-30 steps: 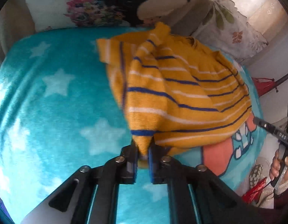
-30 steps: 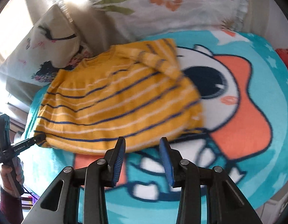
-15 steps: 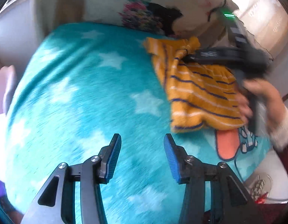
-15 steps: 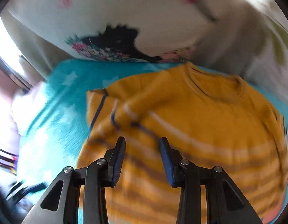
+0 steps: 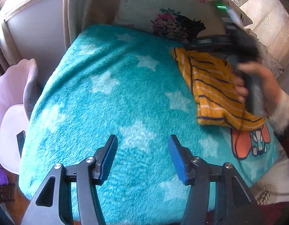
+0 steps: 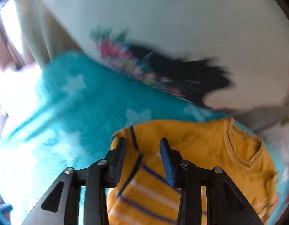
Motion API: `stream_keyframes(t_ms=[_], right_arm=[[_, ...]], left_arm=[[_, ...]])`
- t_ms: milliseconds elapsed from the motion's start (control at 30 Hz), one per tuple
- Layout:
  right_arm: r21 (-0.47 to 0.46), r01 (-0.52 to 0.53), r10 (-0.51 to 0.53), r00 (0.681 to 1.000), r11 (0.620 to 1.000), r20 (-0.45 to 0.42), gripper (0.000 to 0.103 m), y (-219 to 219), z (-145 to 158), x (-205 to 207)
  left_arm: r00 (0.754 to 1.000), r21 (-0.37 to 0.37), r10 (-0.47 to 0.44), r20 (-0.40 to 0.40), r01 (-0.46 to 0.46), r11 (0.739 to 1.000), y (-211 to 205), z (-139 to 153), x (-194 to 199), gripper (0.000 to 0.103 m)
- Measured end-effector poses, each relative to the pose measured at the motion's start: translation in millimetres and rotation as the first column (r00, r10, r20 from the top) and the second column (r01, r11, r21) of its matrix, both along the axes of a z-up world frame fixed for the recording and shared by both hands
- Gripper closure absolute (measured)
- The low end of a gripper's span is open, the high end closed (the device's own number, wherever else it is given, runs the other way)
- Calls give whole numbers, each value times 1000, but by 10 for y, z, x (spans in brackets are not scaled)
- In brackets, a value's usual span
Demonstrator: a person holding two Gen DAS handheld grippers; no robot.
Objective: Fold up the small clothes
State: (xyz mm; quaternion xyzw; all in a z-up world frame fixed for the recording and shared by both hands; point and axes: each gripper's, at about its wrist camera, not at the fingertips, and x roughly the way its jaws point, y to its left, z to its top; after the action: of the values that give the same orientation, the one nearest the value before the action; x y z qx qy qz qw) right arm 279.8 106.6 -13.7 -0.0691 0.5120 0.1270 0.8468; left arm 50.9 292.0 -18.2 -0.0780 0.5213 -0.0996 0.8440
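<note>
The yellow striped sweater (image 5: 217,91) lies folded on the right, far part of a teal star-patterned blanket (image 5: 107,97) that covers the bed; its lower hem is toward the near side, just above an orange cartoon print on the blanket (image 5: 245,146). In the right wrist view the sweater (image 6: 210,155) fills the near right, its ribbed neckline to the right and a folded, blue-striped edge at its left.

The right tool (image 6: 142,153) sits low over that folded left edge, fingers partly apart at a medium gap, one blue pad on each side of the fabric ridge; whether they touch the cloth I cannot tell, as the picture is blurred. Seen from the left wrist, the right hand (image 5: 251,82) grips the tool's dark handle above the sweater, wrist in a pale knitted cuff.

The left tool (image 5: 142,155) hangs over bare blanket, near and left of the sweater, well apart from it, fingers spread wide and holding nothing.

A white pillow with a floral and black print (image 5: 174,26) stands at the far edge of the bed. A pale chair (image 5: 11,97) stands to the left of the bed.
</note>
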Motion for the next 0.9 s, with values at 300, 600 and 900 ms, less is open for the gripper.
stream_keyframes(t_ms=[300,600,900], right_arm=[[173,285,-275,958,943,-81,45,-2086,356,-1007],[324,579,-523,815,748,-248,38,-4106,-11,-2066],[510,548,-454,836,663,-308,38,-4205,-495,-2084]], left_arm=[[998,-163,-23,-53,14,987,-472,-111,235,38],[998,-287,-36,-49,21,958,-1061,-352,531,21],[989,-335,-121,-80,87,938,-1426,-496,1030,7]])
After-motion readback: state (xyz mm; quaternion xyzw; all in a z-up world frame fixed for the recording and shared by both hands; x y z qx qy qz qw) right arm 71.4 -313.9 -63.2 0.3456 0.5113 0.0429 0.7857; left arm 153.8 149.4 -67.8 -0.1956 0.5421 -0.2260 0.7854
